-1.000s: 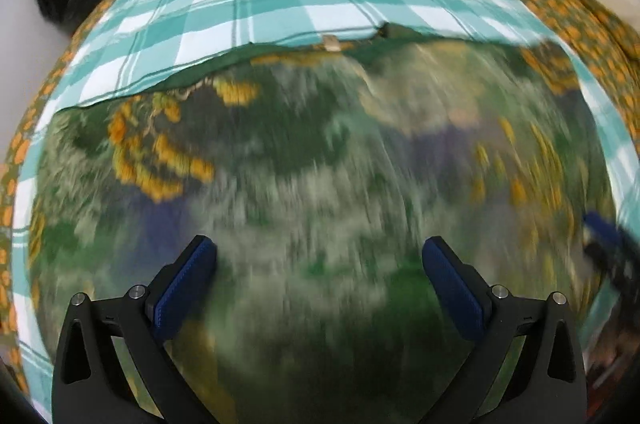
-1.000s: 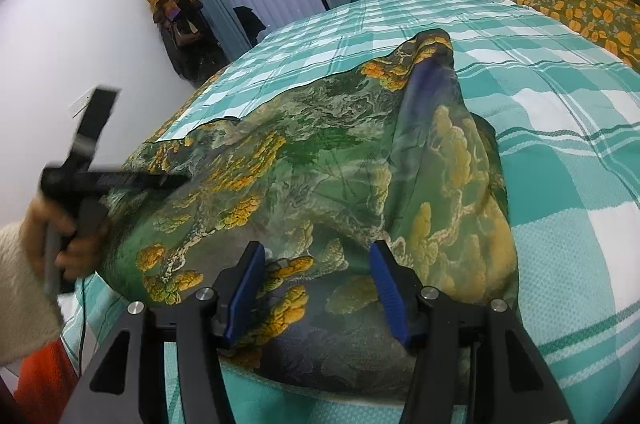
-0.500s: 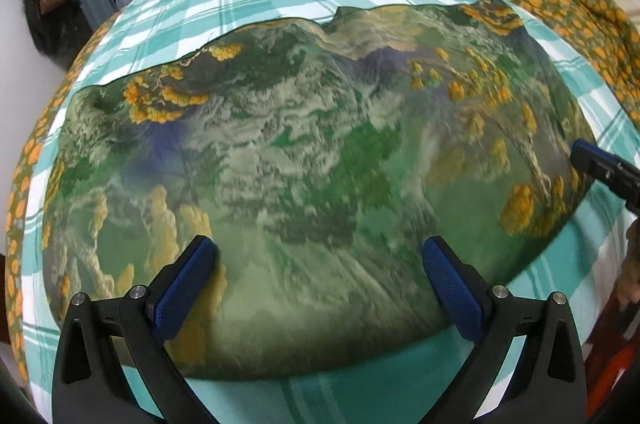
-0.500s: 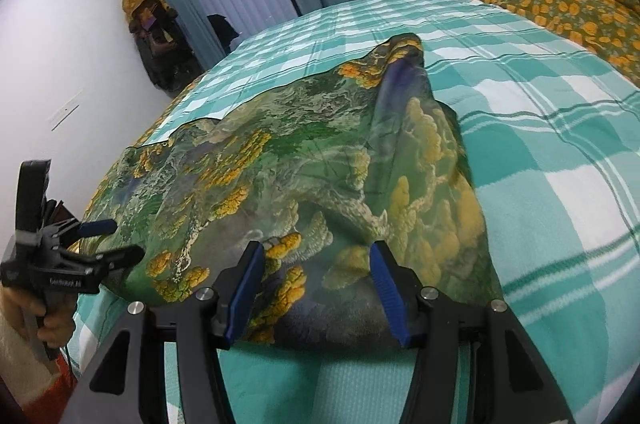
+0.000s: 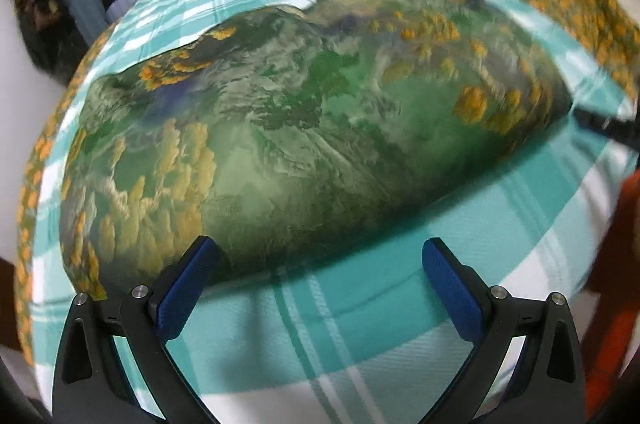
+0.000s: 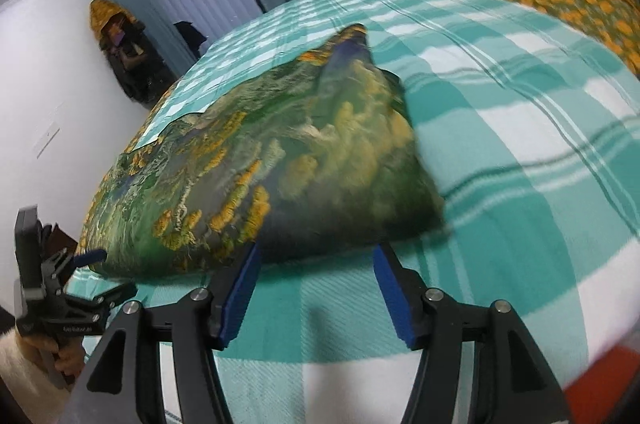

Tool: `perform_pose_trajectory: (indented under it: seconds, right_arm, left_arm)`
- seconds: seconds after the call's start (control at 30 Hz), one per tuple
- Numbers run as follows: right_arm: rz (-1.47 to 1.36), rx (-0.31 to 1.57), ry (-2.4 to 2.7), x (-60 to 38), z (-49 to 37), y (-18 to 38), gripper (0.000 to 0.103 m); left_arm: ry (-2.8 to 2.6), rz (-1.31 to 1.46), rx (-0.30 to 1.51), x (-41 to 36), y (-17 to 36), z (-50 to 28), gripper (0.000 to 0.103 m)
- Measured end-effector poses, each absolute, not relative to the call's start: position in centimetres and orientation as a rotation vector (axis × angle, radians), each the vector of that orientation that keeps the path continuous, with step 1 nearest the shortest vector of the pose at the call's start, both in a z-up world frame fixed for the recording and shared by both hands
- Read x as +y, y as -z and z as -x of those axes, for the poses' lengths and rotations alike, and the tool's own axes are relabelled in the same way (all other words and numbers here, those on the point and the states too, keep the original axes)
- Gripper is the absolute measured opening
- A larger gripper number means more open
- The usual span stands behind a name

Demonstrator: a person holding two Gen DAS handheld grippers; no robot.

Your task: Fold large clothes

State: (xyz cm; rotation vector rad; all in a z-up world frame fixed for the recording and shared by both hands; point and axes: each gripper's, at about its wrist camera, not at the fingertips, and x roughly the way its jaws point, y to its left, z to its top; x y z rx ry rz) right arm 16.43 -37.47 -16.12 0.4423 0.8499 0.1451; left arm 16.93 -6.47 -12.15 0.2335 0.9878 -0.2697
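Left claw [image 5: 320, 264] spread, right claw [image 6: 316, 264] spread, both empty at near edge of silky green-orange printed garment [image 5: 300, 127], mounded on teal checked bedsheet [image 6: 520, 127].

Garment [image 5: 304, 143]: large, thin, green landscape print with orange-yellow patches; lies folded, roughly flat, on teal-checked bed [image 5: 360, 324], one far corner peaked up slightly.

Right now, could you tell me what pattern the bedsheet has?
The bedsheet has teal-and-white checks, clearest in the right wrist view.
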Motion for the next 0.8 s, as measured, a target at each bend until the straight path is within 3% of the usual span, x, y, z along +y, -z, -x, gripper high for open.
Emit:
perform_pose_trajectory:
  seconds: [0.13,0.3,0.43,0.63,0.67,0.7,0.8]
  right_arm:
    - [-0.577,0.883,-0.137,-38.9,-17.0,17.5,0.061]
    - [-0.86,0.889,-0.159,-41.1,-19.0,19.7,0.069]
    - [-1.049,0.872,-0.122,-42.6,-21.0,21.1,0.074]
    - [-1.074,0.853,-0.082,-42.1,-22.5,22.0,0.077]
    - [-1.068,0.843,-0.078,-42.0,-22.5,22.1,0.075]
    - [-1.053,0.834,-0.066,-41.9,-22.5,22.1,0.06]
    - [-1.001,0.788,-0.055,-41.2,-21.6,21.4,0.039]
  left_arm:
    - [0.274,-0.11,0.938,-6.0,9.7,-17.6,0.102]
    - [0.313,-0.115,0.887,-8.1,8.4,-19.1,0.102]
    - [0.426,-0.195,0.912,-11.7,10.4,-20.2,0.102]
    - [0.427,-0.232,1.037,-13.4,15.5,-22.4,0.103]
    - [0.428,-0.236,1.034,-13.5,15.4,-22.4,0.103]
    - [0.432,-0.245,1.035,-13.6,15.2,-22.3,0.103]
    - [0.445,-0.277,1.051,-13.6,14.2,-22.1,0.102]
